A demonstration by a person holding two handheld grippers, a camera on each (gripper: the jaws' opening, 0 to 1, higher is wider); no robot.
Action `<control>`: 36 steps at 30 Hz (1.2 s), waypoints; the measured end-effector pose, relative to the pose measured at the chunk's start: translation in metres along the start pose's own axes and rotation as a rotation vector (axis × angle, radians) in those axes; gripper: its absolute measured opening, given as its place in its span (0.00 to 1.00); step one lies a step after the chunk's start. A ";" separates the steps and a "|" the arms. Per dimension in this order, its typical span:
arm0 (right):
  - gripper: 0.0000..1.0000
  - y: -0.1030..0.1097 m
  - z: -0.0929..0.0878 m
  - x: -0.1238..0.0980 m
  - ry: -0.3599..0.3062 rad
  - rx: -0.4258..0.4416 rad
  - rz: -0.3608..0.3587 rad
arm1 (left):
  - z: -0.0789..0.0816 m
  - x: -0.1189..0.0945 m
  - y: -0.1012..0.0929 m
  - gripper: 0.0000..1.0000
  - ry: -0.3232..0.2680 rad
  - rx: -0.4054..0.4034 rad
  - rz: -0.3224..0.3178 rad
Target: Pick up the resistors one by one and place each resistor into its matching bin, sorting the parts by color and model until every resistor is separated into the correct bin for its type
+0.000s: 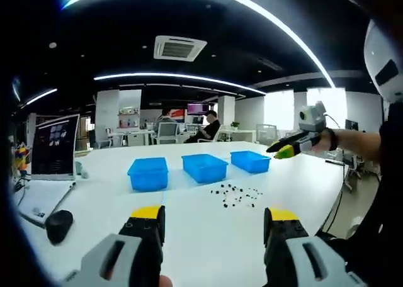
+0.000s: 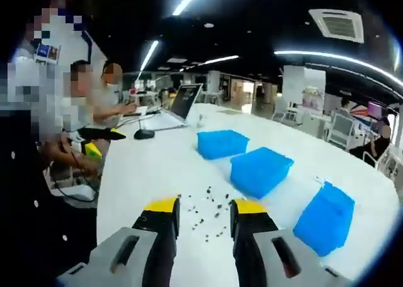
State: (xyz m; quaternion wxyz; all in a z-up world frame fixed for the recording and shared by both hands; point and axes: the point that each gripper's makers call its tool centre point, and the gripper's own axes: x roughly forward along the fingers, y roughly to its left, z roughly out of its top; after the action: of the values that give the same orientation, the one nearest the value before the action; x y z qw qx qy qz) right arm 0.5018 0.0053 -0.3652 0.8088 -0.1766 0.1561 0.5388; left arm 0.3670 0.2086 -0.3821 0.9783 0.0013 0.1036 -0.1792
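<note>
Small dark resistors (image 1: pixel 236 196) lie scattered on the white table (image 1: pixel 208 236), just in front of three blue bins (image 1: pixel 148 174) (image 1: pixel 204 167) (image 1: pixel 250 161) set in a row. My left gripper (image 1: pixel 215 221) hangs open above the near table, short of the pile, with nothing between its yellow-tipped jaws. The right gripper (image 1: pixel 284 151) comes in from the right, held in a hand above the rightmost bin. In the right gripper view, my right gripper (image 2: pixel 206 208) is open over the resistors (image 2: pixel 209 213), with the bins (image 2: pixel 220 142) (image 2: pixel 259 169) (image 2: pixel 326 218) to its right. The left gripper (image 2: pixel 107 135) shows at the left.
An open laptop (image 1: pixel 53 148) and a black mouse (image 1: pixel 58 225) sit on the table's left side; the same laptop (image 2: pixel 182 104) and mouse (image 2: pixel 143 135) lie beyond the bins in the right gripper view. People sit at desks behind. The table edge (image 1: pixel 327 205) runs at the right.
</note>
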 end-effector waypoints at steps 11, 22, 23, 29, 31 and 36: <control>0.27 0.007 -0.007 0.091 0.274 -0.162 0.212 | -0.012 -0.013 0.005 0.64 0.029 -0.013 0.001; 0.21 0.005 -0.048 0.145 0.486 -0.270 0.286 | -0.018 -0.023 0.017 0.64 0.032 -0.036 0.037; 0.21 0.004 -0.049 0.147 0.492 -0.263 0.289 | -0.018 -0.023 0.018 0.64 0.033 -0.037 0.038; 0.13 0.005 -0.054 0.150 0.523 -0.242 0.305 | -0.018 -0.022 0.020 0.64 0.033 -0.041 0.041; 0.10 0.005 -0.054 0.150 0.529 -0.242 0.308 | -0.019 -0.021 0.020 0.64 0.035 -0.040 0.040; 0.07 0.006 -0.054 0.149 0.545 -0.246 0.307 | -0.019 -0.019 0.016 0.64 0.036 -0.037 0.034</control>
State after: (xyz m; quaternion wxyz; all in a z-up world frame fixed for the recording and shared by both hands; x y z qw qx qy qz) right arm 0.5478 0.1041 -0.4801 0.6193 -0.3848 0.3252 0.6021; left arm 0.3513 0.2312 -0.3970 0.9791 -0.0117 0.1243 -0.1605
